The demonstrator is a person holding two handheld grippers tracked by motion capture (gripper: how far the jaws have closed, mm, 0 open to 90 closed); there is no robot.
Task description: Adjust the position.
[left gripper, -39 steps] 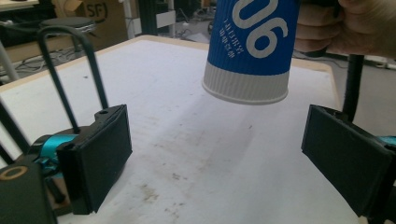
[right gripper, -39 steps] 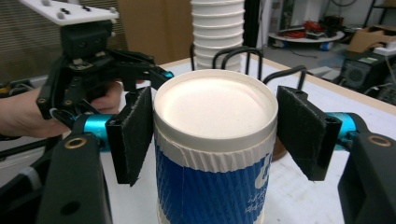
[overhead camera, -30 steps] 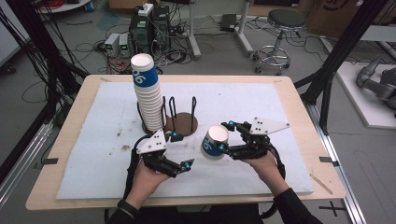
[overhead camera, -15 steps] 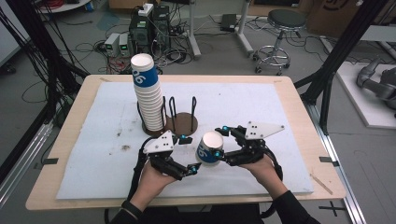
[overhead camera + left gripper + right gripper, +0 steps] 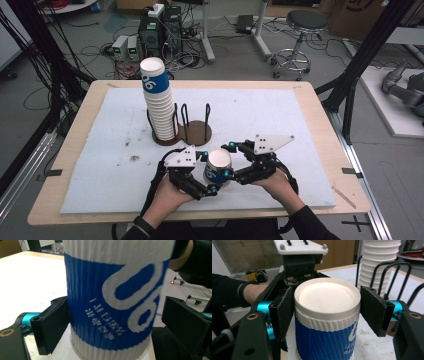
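Note:
A white ribbed paper cup (image 5: 218, 162) with a blue band hangs upside down, base up, near the table's front middle. My right gripper (image 5: 230, 160) is shut on it; in the right gripper view both black pads (image 5: 284, 315) press the cup (image 5: 327, 322) just under its base rim. My left gripper (image 5: 207, 173) comes in from the left and is open around the same cup (image 5: 112, 302). Its left pad (image 5: 52, 327) lies against the blue band, while the other pad stands a little off it. A tall stack of like cups (image 5: 157, 100) stands in a wire rack behind.
The rack's brown round base (image 5: 197, 134) with black wire uprights sits just behind the grippers. A white mat (image 5: 280, 115) covers most of the wooden table (image 5: 345, 200). A stool and computer boxes stand on the floor beyond the far edge.
The right gripper has brought the cup a little left and nearer the front edge. The left gripper has moved right, so its jaws now stand on either side of the cup.

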